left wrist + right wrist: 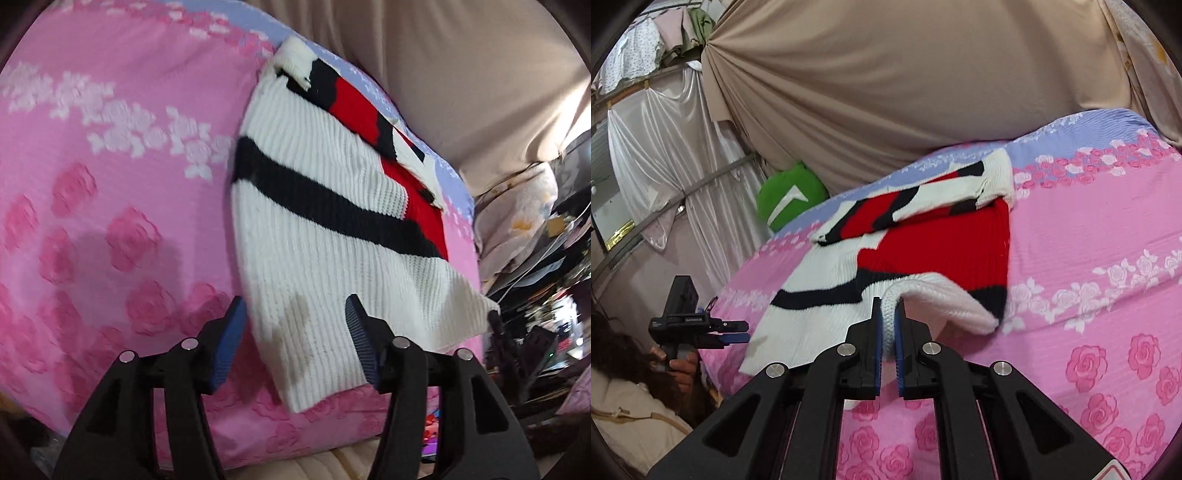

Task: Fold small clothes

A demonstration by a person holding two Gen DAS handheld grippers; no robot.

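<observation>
A small knit sweater (332,229), white with black stripes and red patches, lies on the pink rose-patterned bedspread (110,184). My left gripper (295,306) is open just over the sweater's near white edge, holding nothing. In the right wrist view the sweater (934,240) lies partly folded, one sleeve laid across the red part. My right gripper (889,306) is shut on a white ribbed edge of the sweater and lifts it off the bed. The left gripper (737,332) also shows at the far left of that view, open.
A beige curtain (905,74) hangs behind the bed. A green cushion (790,195) sits at the bed's far side. White drapes (665,147) hang to the left. Cluttered items (546,258) lie past the bed's right edge. The bedspread (1108,295) stretches to the right.
</observation>
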